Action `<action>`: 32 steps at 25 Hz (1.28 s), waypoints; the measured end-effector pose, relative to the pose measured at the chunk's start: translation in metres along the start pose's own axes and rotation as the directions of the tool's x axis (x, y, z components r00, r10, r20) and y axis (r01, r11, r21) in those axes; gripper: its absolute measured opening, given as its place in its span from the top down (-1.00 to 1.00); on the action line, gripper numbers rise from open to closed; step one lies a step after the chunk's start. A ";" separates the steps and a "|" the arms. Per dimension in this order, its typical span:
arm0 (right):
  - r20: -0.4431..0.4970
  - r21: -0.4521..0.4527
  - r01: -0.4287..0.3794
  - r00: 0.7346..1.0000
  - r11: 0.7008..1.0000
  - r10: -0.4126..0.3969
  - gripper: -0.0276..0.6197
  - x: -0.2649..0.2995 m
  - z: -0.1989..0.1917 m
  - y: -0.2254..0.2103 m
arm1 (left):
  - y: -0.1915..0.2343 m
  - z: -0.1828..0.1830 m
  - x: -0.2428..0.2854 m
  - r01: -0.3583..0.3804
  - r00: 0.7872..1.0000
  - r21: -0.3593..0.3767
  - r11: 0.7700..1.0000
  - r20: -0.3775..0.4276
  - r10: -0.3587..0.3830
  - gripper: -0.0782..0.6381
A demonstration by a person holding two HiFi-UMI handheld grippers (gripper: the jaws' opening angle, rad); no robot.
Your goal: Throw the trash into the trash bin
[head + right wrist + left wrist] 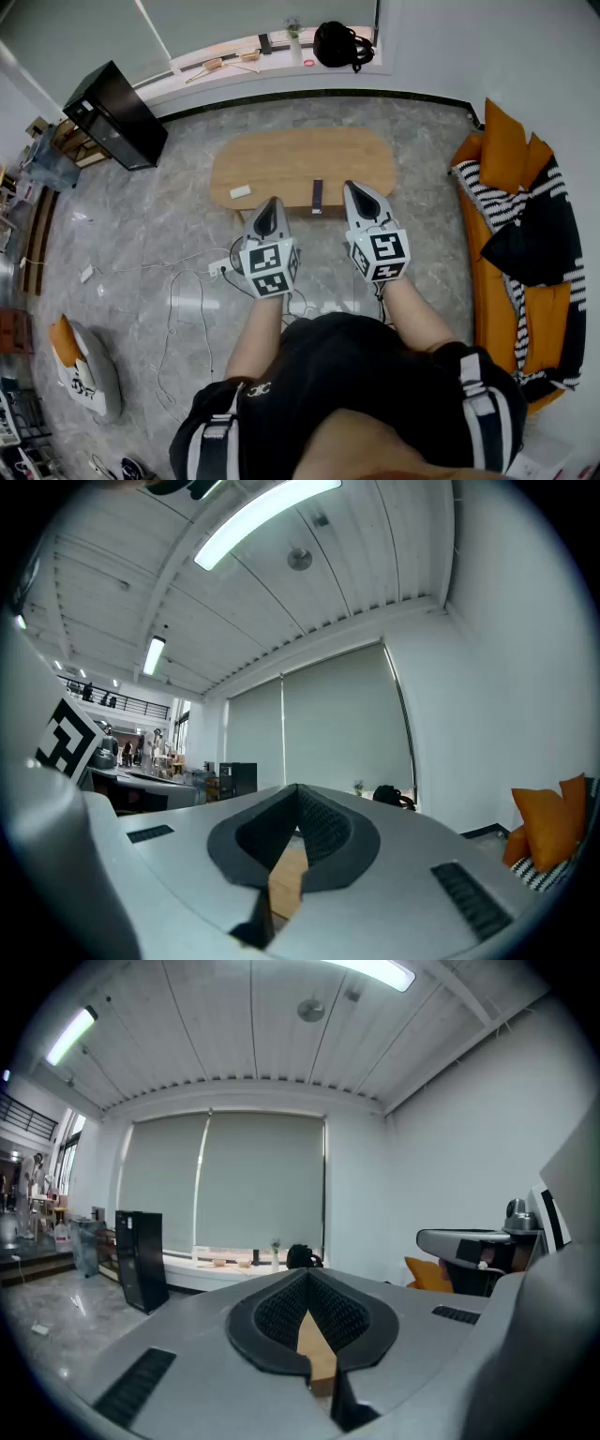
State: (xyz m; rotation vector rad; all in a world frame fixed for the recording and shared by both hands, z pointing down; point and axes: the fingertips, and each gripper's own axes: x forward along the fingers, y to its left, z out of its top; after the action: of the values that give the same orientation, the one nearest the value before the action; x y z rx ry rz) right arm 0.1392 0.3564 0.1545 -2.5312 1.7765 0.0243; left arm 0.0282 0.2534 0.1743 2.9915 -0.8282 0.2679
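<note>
A low wooden table (281, 155) stands ahead of me, and on it lie a small white scrap (241, 191) and a narrow dark item (317, 197). My left gripper (271, 202) hangs in the air over the table's near edge, just right of the white scrap. It is shut and holds nothing. My right gripper (352, 188) is level beside it, right of the dark item, shut and empty too. In the left gripper view the jaws (307, 1275) meet at the tips, with only table wood showing behind them. The right gripper (298, 789) shows the same in its own view.
A tall black box (114, 114) stands on the floor at the far left, also visible as the black box (141, 1258). An orange sofa (506, 244) with striped and black cushions fills the right side. White cables (187, 300) trail over the marble floor. A black bag (341, 44) sits on the windowsill.
</note>
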 end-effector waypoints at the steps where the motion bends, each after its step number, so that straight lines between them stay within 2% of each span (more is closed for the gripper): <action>1: 0.004 0.004 0.001 1.000 1.000 -0.001 0.89 0.001 0.000 0.001 | 0.001 -0.001 -0.001 0.000 1.000 0.005 1.000 -0.001 0.000 0.74; 10: -0.034 0.037 -0.038 0.999 0.999 0.039 0.89 0.016 -0.009 0.024 | 0.021 -0.003 -0.002 -0.009 1.000 0.038 0.999 -0.003 0.009 0.75; 21: -0.037 0.009 0.038 0.999 0.999 -0.038 0.89 0.058 -0.018 0.048 | 0.069 -0.011 0.020 0.039 0.999 0.004 0.999 0.000 -0.039 0.75; 32: -0.061 0.013 0.059 0.996 0.998 -0.058 0.89 0.095 -0.030 0.048 | 0.089 -0.014 0.048 0.077 0.997 0.002 0.997 -0.012 -0.077 0.75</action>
State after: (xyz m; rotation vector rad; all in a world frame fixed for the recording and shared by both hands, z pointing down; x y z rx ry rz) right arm 0.1254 0.2496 0.1789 -2.5991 1.7150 -0.0690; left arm 0.0211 0.1538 0.1944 3.0126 -0.7102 0.2836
